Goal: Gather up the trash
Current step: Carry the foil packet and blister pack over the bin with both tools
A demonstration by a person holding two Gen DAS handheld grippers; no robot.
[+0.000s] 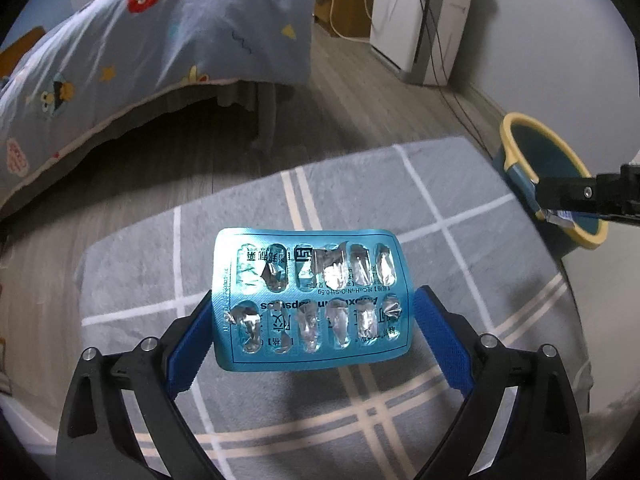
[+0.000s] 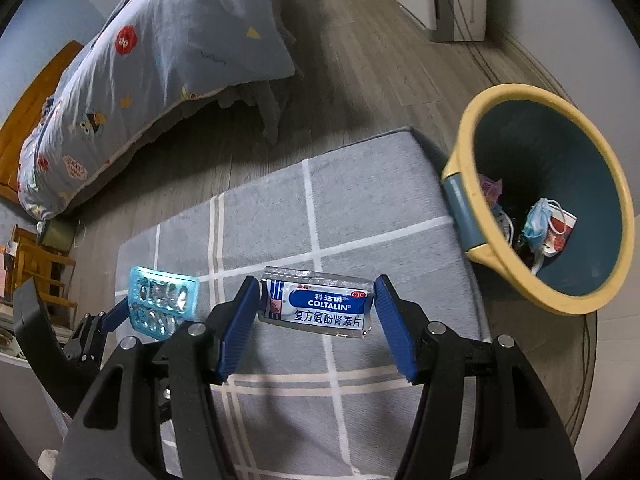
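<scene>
Left gripper (image 1: 314,300) fingers clamp blue blister sheet (image 1: 312,300); right gripper (image 2: 316,300) fingers clamp Coltalin packet (image 2: 318,305), seemingly foil; bin (image 2: 460,184) near.

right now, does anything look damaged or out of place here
The blue foil blister sheet gripped by the left gripper has every pocket torn open, so it is spent. The clear Coltalin pill packet in the right gripper is crumpled. Both are trash; nothing else stands out.
</scene>
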